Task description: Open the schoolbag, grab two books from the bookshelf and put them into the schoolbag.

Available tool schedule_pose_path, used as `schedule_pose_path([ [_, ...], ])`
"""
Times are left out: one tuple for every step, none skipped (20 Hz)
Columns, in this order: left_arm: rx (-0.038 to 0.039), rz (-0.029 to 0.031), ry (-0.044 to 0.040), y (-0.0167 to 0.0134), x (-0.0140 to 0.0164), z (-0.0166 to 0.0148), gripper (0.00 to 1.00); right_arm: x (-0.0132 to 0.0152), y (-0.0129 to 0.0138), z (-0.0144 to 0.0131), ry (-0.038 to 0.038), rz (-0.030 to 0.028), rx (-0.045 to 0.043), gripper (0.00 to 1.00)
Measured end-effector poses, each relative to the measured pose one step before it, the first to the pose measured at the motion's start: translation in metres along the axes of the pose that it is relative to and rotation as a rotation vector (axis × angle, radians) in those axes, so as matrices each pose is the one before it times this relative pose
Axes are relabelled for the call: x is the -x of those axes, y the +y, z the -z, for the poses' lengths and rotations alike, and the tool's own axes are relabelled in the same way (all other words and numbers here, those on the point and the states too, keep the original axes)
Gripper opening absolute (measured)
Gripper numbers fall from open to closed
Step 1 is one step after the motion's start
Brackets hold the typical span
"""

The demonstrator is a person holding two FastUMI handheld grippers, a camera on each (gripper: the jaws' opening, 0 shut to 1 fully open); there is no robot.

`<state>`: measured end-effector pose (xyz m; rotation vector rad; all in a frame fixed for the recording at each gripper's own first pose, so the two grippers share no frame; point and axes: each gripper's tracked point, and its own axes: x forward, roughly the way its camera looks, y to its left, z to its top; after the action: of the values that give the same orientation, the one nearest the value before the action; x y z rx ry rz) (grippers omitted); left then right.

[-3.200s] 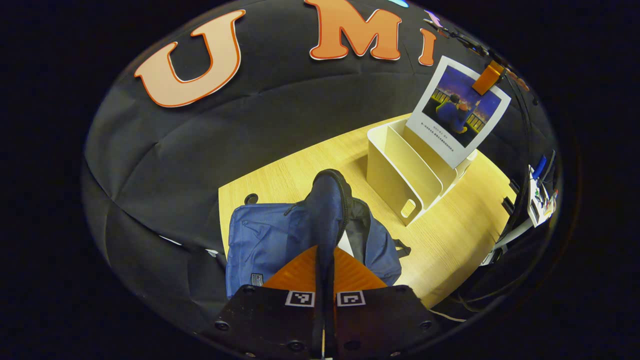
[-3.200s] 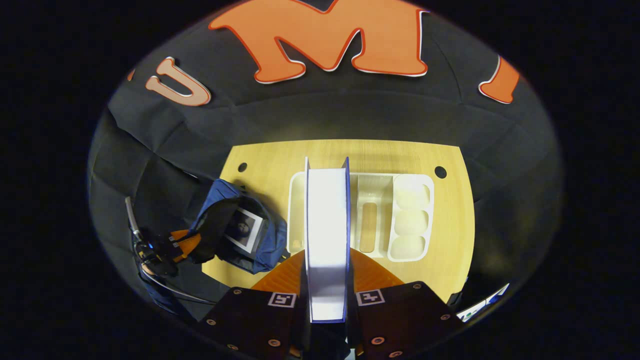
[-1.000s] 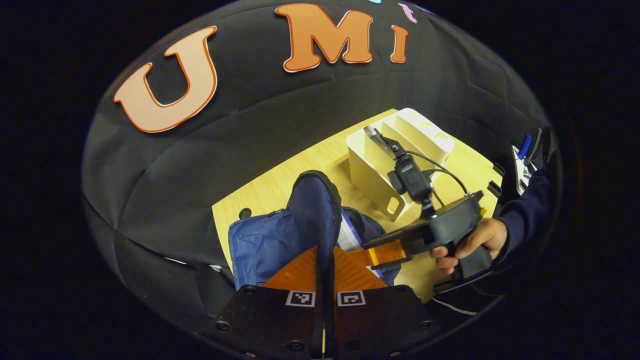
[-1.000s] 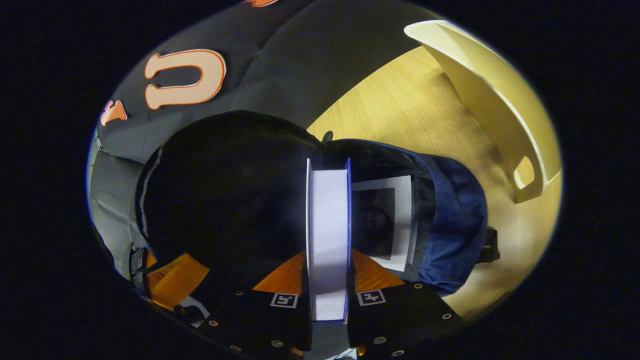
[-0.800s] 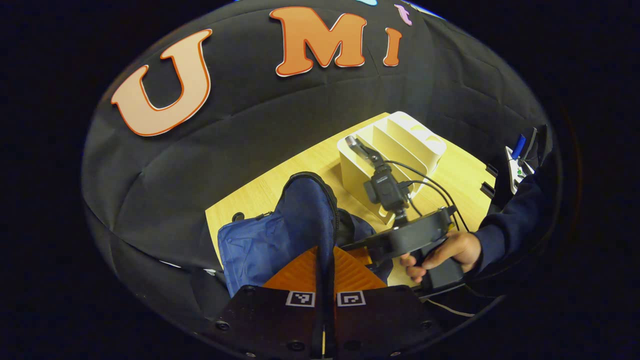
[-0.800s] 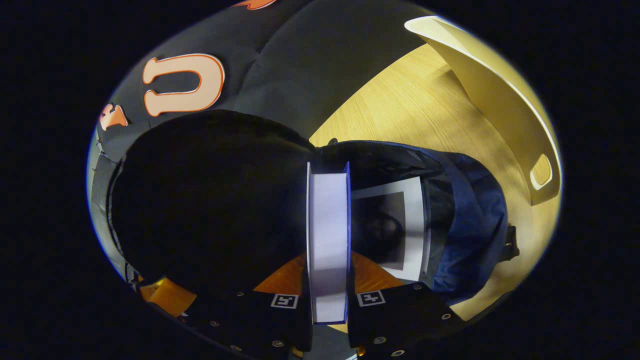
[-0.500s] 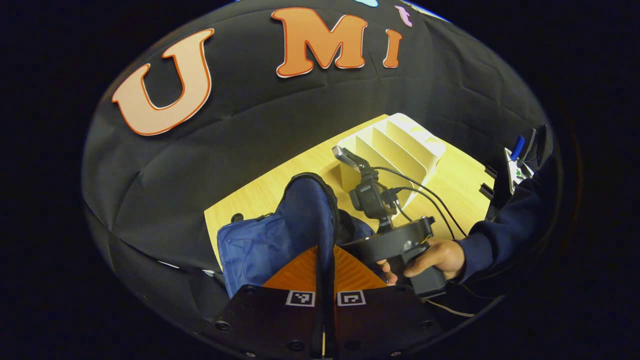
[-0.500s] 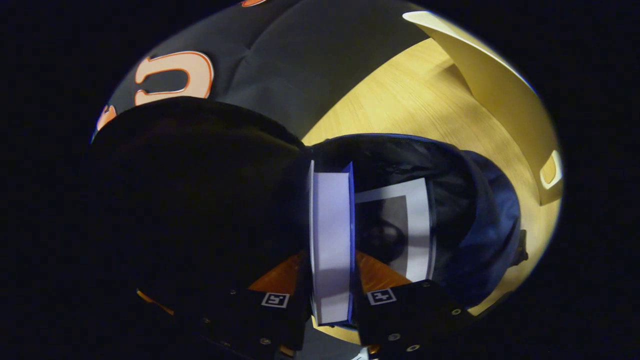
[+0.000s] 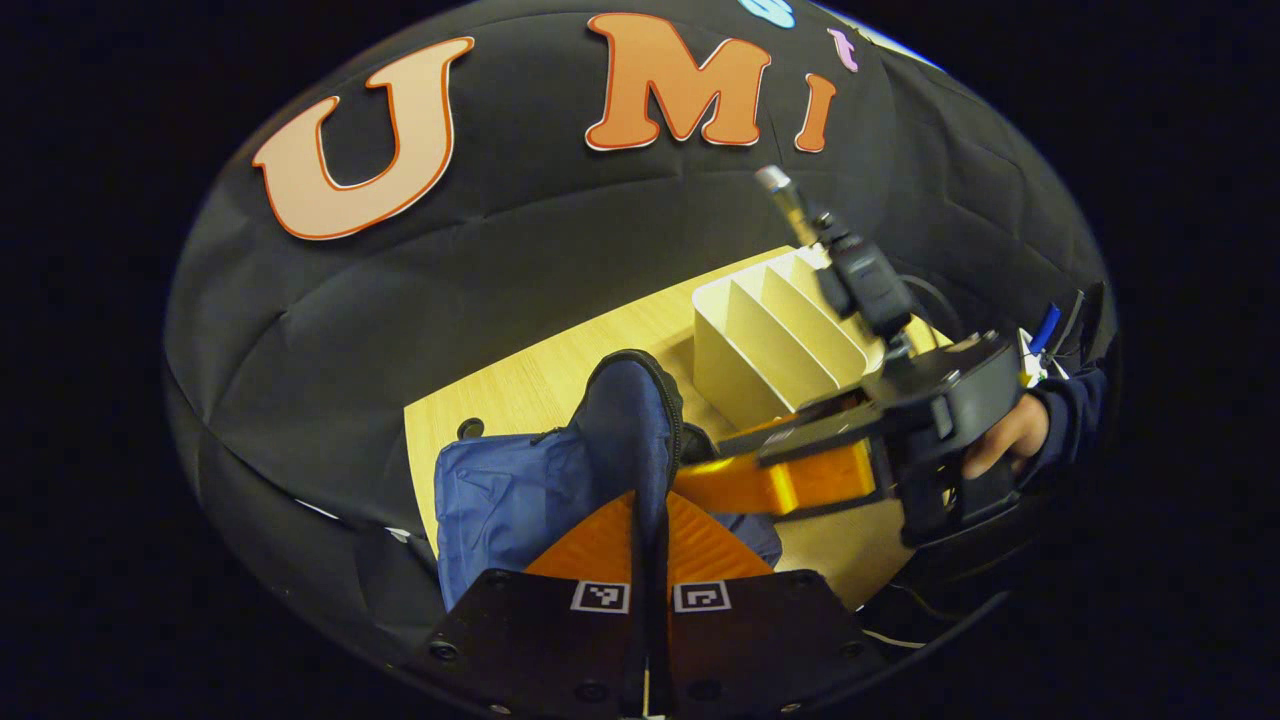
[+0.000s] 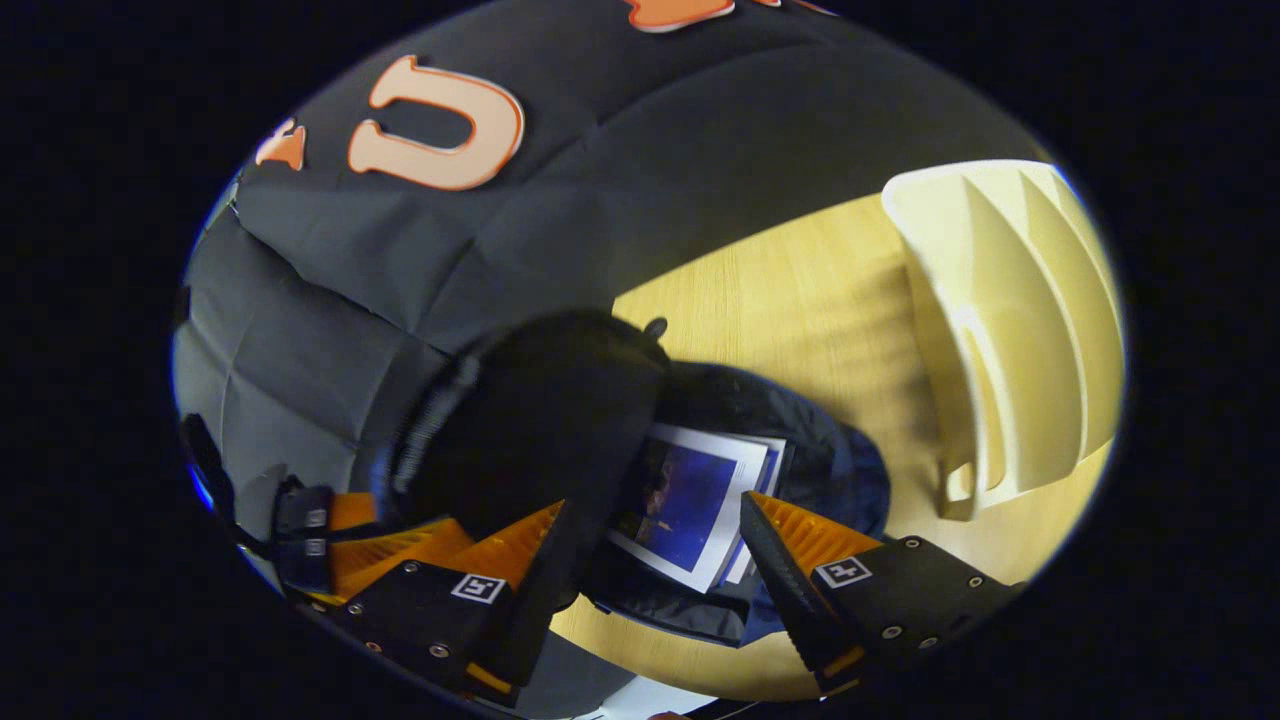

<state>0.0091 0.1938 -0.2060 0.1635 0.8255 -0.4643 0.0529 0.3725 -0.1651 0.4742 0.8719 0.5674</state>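
Right gripper [image 10: 650, 540] hangs over the schoolbag [image 10: 840, 470] with its fingers spread wide and nothing between them. Two books [image 10: 690, 500] lie inside the bag, one on top of the other. Left gripper [image 9: 650, 520] pinches the bag's flap [image 9: 630, 430] and holds it up. The bag sits near the table's [image 9: 540, 370] left edge, beside the bare bookshelf [image 9: 770, 340]. Both books look packed, so next the flap can go down.

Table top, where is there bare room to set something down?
Bare wood lies between the schoolbag and the bookshelf, and behind the bag toward the wall, on the table. It is crowded at the bag's mouth: the left gripper pinches the flap, the right gripper hangs open over the books.
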Motion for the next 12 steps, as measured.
schedule_pose_path([
  [-0.00358, -0.00433, 0.00298, -0.00186, -0.00130, -0.00067, 0.02, 0.01554, -0.00793, -0.01506, -0.03971, 0.02189, 0.02161, 0.96],
  [-0.00325, -0.00868, 0.00231, -0.00139, -0.00069, 0.00040, 0.02, 0.01653, -0.00541, -0.01558, -0.04572, 0.01846, 0.01475, 0.96],
  [0.00204, -0.01837, 0.00837, -0.00033, -0.00169, 0.00129, 0.02, 0.01926, -0.00593, -0.01598, -0.04533, 0.02322, -0.00514, 0.96],
  [-0.00181, -0.01278, -0.00180, -0.00100, -0.00150, -0.00040, 0.02, 0.01848, -0.00335, -0.01666, -0.04494, 0.00030, -0.00710, 0.97],
  [-0.00380, -0.00556, -0.00679, -0.00306, -0.00054, -0.00186, 0.04, 0.01758, -0.00906, -0.01781, -0.04893, 0.01779, -0.00139, 0.96],
  [-0.00093, -0.00216, -0.00158, -0.00271, 0.00021, -0.00081, 0.05, 0.01491, -0.00978, -0.01608, -0.03169, 0.01737, 0.00626, 0.96],
  [0.00321, 0.00209, -0.00411, -0.00353, -0.00189, -0.00031, 0.07, 0.01444, -0.01008, -0.01476, -0.03637, 0.02630, 0.00069, 0.96],
  [0.00135, 0.00480, -0.01302, -0.00442, 0.00012, -0.00281, 0.08, 0.01120, -0.00940, -0.01609, -0.03511, 0.01705, 0.00310, 0.96],
  [0.00292, 0.00006, -0.01042, -0.00330, -0.00023, -0.00394, 0.11, 0.01322, -0.01076, -0.01488, -0.03973, 0.02879, 0.00416, 0.96],
  [0.01049, -0.00655, -0.01554, -0.00386, 0.00077, -0.00398, 0.14, 0.01217, -0.01112, -0.01770, -0.04207, 0.02447, -0.00300, 0.96],
  [0.00814, 0.00604, -0.01066, -0.00739, 0.00013, -0.00307, 0.16, 0.00744, -0.01083, -0.00927, -0.04558, 0.01925, -0.00577, 0.96],
  [0.00208, 0.00778, -0.02020, -0.00854, -0.00022, -0.00464, 0.16, 0.00812, -0.00481, -0.01144, -0.03710, 0.00481, 0.01221, 0.97],
])
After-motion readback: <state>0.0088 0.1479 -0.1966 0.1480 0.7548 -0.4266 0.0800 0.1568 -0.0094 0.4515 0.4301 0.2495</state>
